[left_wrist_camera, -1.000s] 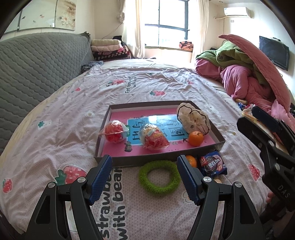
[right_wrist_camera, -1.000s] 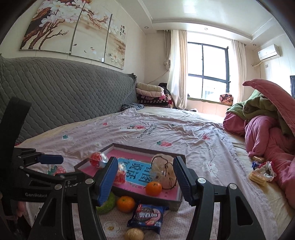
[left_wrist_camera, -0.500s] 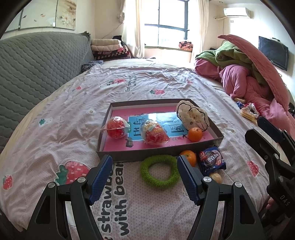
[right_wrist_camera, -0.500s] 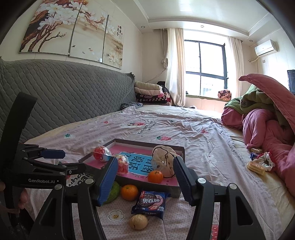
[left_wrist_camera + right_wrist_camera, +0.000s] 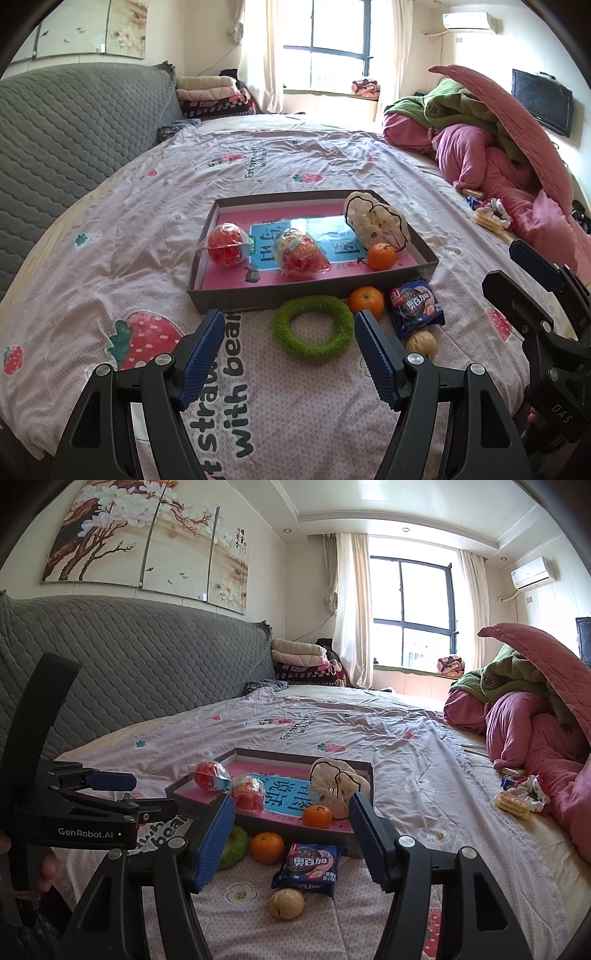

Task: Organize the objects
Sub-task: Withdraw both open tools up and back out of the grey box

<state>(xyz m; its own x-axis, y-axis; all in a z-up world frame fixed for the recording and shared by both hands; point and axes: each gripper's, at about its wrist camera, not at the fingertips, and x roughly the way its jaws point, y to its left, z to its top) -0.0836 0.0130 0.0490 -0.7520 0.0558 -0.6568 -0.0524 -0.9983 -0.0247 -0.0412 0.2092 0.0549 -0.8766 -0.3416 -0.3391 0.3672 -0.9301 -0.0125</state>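
A shallow box (image 5: 236, 302) (image 5: 364, 768) with a pink floor lies on the bed. It holds two wrapped red snacks (image 5: 226, 243) (image 5: 301, 253), a cream plush (image 5: 376, 221) and an orange (image 5: 381, 256). In front of it lie a green fuzzy ring (image 5: 314, 330) (image 5: 234, 845), a second orange (image 5: 365, 301) (image 5: 267, 846), a blue Oreo packet (image 5: 415, 304) (image 5: 308, 864) and a walnut (image 5: 421, 343) (image 5: 286, 903). My left gripper (image 5: 290, 352) is open and empty above the sheet, just short of the ring. My right gripper (image 5: 291, 836) is open and empty, short of the packet.
A pink and green quilt pile (image 5: 498, 147) fills the right side of the bed. Wrapped biscuits (image 5: 517, 797) lie beside it. A grey quilted headboard (image 5: 66, 147) runs along the left. Folded blankets (image 5: 303, 661) are stacked at the far end.
Both grippers have drawn back from the box, so the ring, orange, packet and walnut now show farther ahead. Both stay open. No object has moved.
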